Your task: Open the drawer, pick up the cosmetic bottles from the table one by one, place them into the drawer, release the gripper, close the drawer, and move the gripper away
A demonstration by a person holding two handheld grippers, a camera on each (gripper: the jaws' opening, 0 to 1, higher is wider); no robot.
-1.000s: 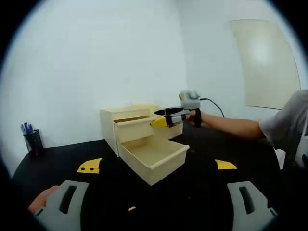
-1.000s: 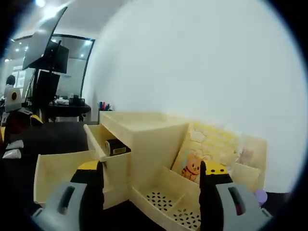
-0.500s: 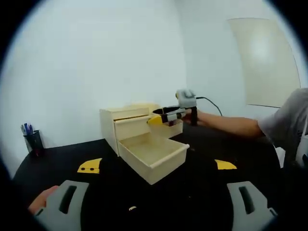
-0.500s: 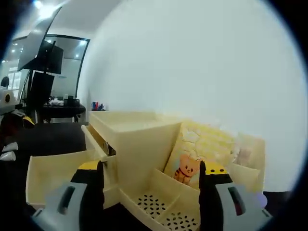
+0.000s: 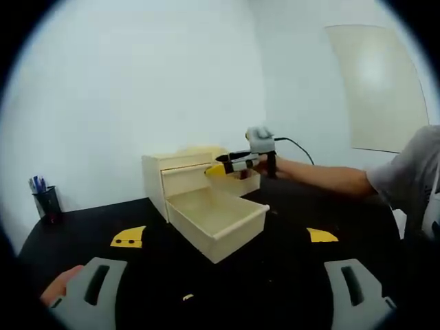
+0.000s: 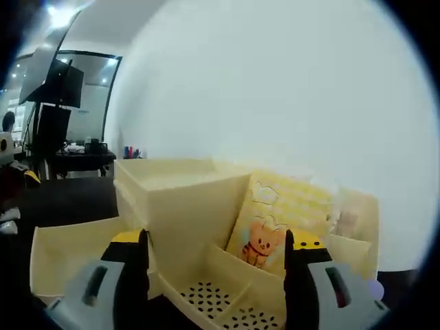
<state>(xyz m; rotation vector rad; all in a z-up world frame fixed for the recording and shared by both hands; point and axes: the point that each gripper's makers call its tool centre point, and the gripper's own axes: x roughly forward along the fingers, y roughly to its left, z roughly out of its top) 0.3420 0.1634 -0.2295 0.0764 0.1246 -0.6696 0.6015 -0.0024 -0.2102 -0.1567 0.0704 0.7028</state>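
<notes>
Holding our right gripper (image 5: 221, 163) at the cream organizer's (image 5: 180, 180) upper drawer (image 5: 184, 180), jaws apart w/ nothing between; lower drawer (image 5: 216, 223) pulled out. Left gripper (image 5: 220, 302) wide open, empty.

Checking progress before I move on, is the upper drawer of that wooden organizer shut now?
Shut: the upper drawer front sits flush, while the lower drawer juts out open.

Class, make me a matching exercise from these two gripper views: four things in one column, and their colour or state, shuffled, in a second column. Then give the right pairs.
Things:
1. lower drawer
2. upper drawer
3. pen cup
4. table

Descriptions:
A. black surface with yellow marks
B. pulled out, open
C. pushed in
D. dark, holds pens, far side of table

Pairs: 1-B, 2-C, 3-D, 4-A
</notes>
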